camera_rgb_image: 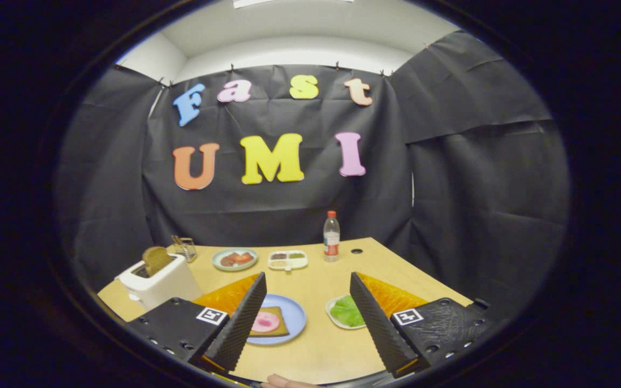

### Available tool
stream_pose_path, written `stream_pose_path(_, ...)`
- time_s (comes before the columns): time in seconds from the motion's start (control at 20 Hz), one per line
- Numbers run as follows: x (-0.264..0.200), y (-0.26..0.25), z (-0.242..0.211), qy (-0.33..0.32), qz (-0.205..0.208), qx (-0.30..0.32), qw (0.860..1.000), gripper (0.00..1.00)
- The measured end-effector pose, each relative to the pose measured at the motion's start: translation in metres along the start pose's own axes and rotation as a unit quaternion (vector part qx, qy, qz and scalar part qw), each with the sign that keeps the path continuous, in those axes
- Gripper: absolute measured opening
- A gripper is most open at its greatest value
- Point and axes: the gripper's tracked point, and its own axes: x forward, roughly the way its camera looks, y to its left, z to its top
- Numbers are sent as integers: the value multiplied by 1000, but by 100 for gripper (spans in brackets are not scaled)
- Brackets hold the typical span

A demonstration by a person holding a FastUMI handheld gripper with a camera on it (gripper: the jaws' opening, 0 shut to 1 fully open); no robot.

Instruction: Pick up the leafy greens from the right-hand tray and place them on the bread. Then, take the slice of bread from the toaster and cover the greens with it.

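Gripper (307, 285) held above the wooden table (316, 345), fingers spread wide and closed on nothing. Between them, a blue plate (294, 318) carrying bread (273, 323) topped with a pink slice; just beside the right finger, a white tray (335, 318) of leafy greens (347, 311). Farther left, a white toaster (162, 283) with a bread slice (157, 260) standing up out of it; beyond, a plate of food (235, 258), a divided dish (288, 260) and a bottle (331, 237).
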Motion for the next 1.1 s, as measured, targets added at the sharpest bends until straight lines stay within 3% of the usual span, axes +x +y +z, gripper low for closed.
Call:
stream_pose_path(0.15,52,-37,-29,42,-48,-9,998,95)
stream_pose_path(0.6,166,-84,-122,192,-99,0,976,95)
stream_pose_path(0.85,190,-95,-163,259,-134,0,957,95)
stream_pose_path(1.1,198,-96,-175,281,-133,68,948,91)
